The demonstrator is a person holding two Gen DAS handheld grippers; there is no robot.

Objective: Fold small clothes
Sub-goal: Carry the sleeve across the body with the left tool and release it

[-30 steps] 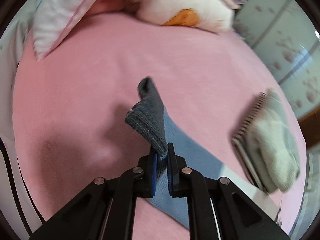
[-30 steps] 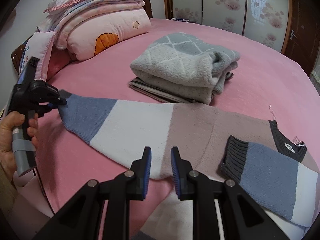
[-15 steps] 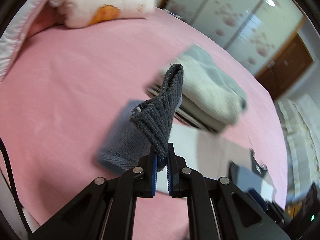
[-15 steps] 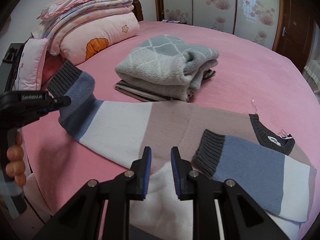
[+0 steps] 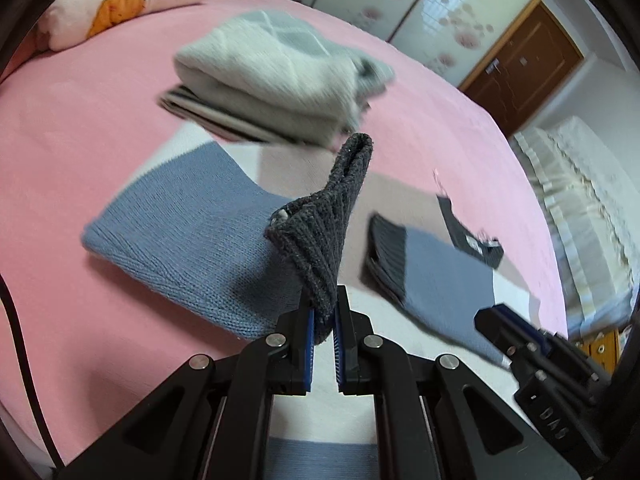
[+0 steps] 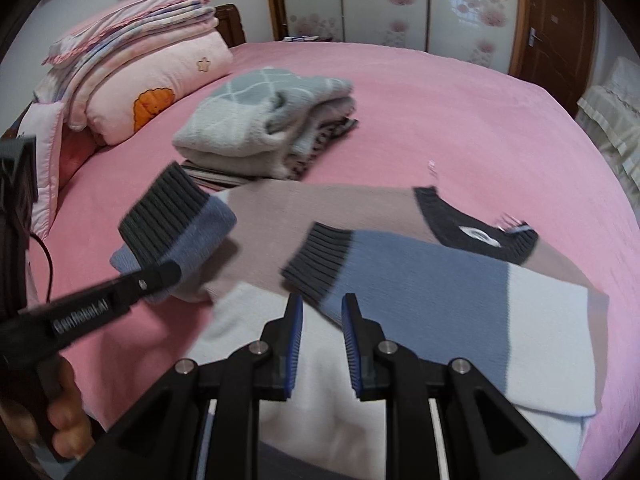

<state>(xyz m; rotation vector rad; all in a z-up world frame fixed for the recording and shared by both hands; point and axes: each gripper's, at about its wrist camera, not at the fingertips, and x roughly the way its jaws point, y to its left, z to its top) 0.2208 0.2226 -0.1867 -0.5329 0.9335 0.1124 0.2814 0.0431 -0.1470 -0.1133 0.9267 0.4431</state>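
Folding sleeve: cuff (image 5: 324, 236) pinched in left hand-held gripper (image 5: 323, 320), best laid flat across sweater (image 6: 320, 216); right hand-held gripper (image 6: 322, 316) narrowly parted, empty.

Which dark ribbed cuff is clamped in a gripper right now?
The sleeve cuff in the left gripper, lifted off the bed; the other cuff lies flat on the sweater.

The sweater (image 6: 360, 248) lies across the near edge of the bed (image 6: 460, 120). A folded pile (image 6: 264, 120) sits behind it, towards the middle. The pillows (image 6: 132, 76) are stacked at the far left corner.
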